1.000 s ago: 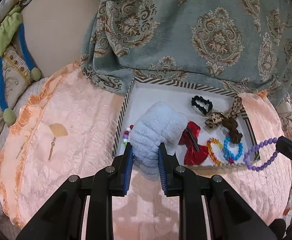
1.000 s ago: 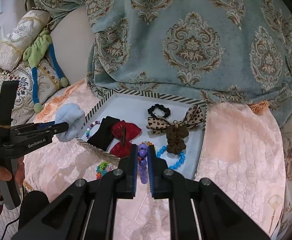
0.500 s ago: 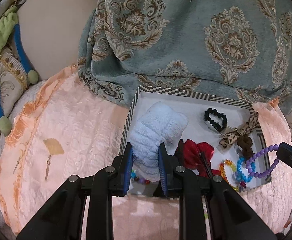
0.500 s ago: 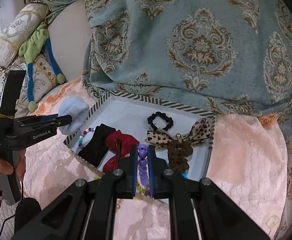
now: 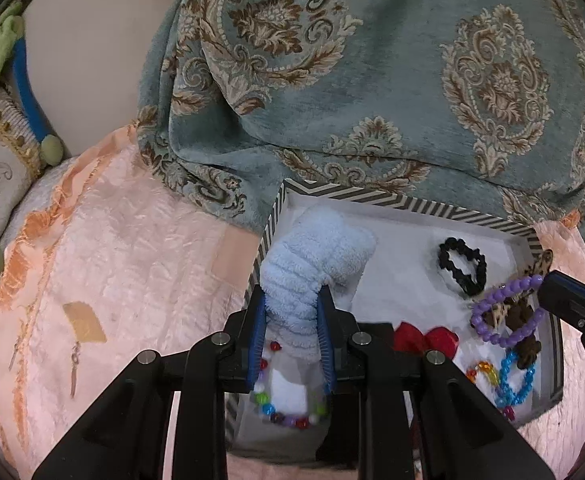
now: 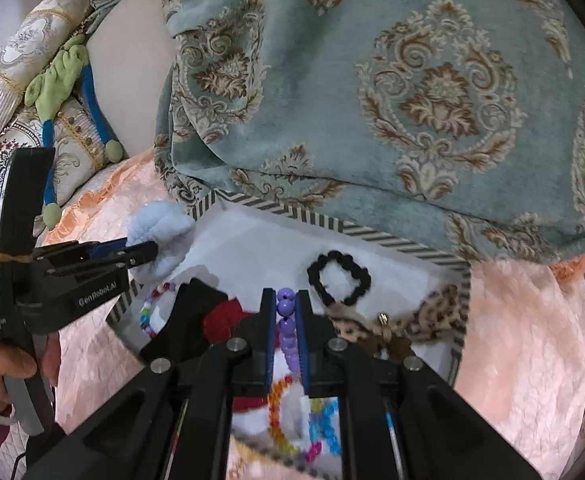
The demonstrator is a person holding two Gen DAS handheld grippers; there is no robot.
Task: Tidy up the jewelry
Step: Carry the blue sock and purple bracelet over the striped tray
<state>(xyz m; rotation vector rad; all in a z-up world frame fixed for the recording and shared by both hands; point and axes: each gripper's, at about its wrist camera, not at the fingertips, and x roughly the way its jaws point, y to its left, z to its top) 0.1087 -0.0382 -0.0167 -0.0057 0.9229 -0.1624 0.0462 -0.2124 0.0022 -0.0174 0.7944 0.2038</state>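
Left gripper (image 5: 292, 334) fingers clamped on fluffy blue scrunchie (image 5: 316, 256), right gripper (image 6: 284, 336) fingers clamped on purple bead bracelet (image 6: 286, 320); both over striped tray (image 5: 412, 202), likely for drop-in among hair bows.

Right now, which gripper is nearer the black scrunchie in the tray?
Right. The right gripper, shut on the purple bead bracelet, hovers just beside the black scrunchie. The left gripper, holding the blue fluffy scrunchie, is across the tray.
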